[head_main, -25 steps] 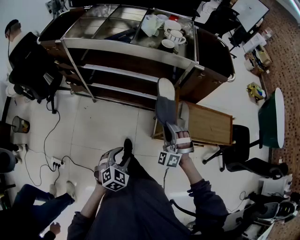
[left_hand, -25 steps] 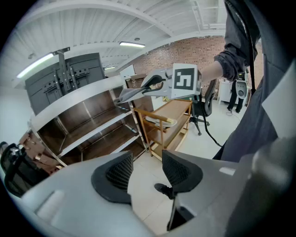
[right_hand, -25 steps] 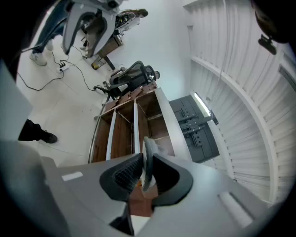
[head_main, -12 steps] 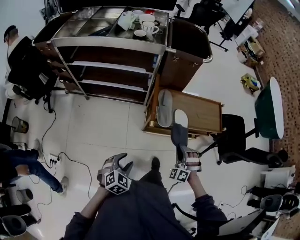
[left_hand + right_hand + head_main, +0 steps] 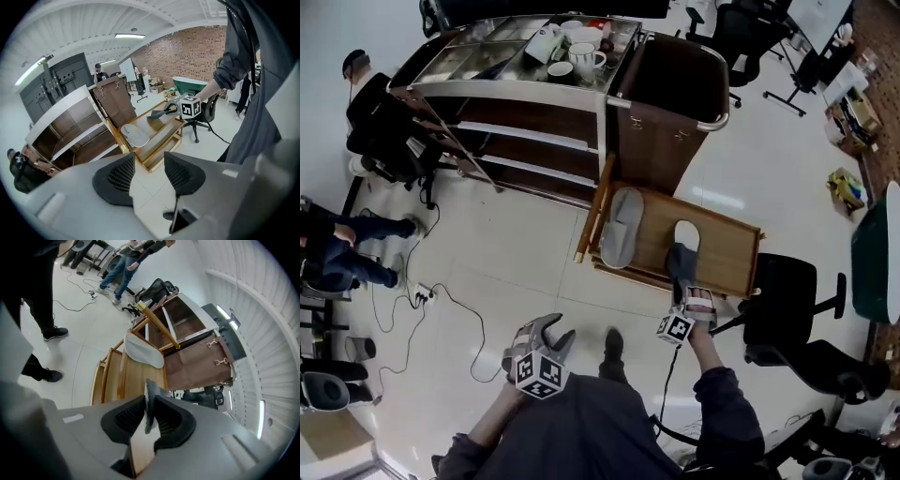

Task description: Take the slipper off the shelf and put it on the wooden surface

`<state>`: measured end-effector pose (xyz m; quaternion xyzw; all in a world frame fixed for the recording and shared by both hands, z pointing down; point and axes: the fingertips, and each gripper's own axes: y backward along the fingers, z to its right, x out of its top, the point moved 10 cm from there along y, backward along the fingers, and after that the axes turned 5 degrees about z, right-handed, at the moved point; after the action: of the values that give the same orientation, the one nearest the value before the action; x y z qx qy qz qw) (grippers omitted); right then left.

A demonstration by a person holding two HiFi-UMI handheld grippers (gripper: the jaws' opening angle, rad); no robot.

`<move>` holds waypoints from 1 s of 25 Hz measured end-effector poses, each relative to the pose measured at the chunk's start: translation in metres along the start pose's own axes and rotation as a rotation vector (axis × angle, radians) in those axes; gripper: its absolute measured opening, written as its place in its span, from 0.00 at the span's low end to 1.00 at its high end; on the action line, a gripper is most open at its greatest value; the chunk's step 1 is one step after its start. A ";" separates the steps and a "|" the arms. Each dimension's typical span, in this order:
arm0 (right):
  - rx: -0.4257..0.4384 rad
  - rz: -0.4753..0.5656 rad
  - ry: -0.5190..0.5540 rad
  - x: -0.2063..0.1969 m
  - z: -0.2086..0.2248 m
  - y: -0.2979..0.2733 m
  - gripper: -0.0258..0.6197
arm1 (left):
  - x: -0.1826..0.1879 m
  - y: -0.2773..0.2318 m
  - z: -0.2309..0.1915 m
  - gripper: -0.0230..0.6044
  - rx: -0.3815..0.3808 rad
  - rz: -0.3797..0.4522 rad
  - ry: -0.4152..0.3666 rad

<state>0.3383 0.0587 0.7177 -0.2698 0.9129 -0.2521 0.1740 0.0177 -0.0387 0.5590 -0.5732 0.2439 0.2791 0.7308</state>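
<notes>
Slipper [image 5: 679,262] pinched in right gripper [image 5: 683,284], arm outstretched forward.

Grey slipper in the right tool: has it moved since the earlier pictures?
Yes. The grey slipper has shifted right across the wooden table, away from the shelf.

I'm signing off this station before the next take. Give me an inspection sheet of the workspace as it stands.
Surface: wooden surface, low, beside the shelf; partly bare.
Job's things: dark slipper held over the wooden surface's near edge, contact unclear; light slipper lying on it.
Clutter: cups on the shelf top.
Grippers: right gripper shut on the dark slipper; left gripper open, nothing between its jaws.
Cables: cable and power strip loose on the floor at left.
Surroundings: office chair at right; person's legs at left.
</notes>
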 end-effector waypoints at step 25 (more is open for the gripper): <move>0.213 0.054 -0.261 -0.001 -0.014 0.017 0.31 | 0.011 0.000 0.047 0.38 0.133 -0.083 0.056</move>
<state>0.3264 0.0767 0.7199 -0.2559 0.8576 -0.3053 0.3254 0.0275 0.0083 0.5616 -0.5408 0.2584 0.2155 0.7710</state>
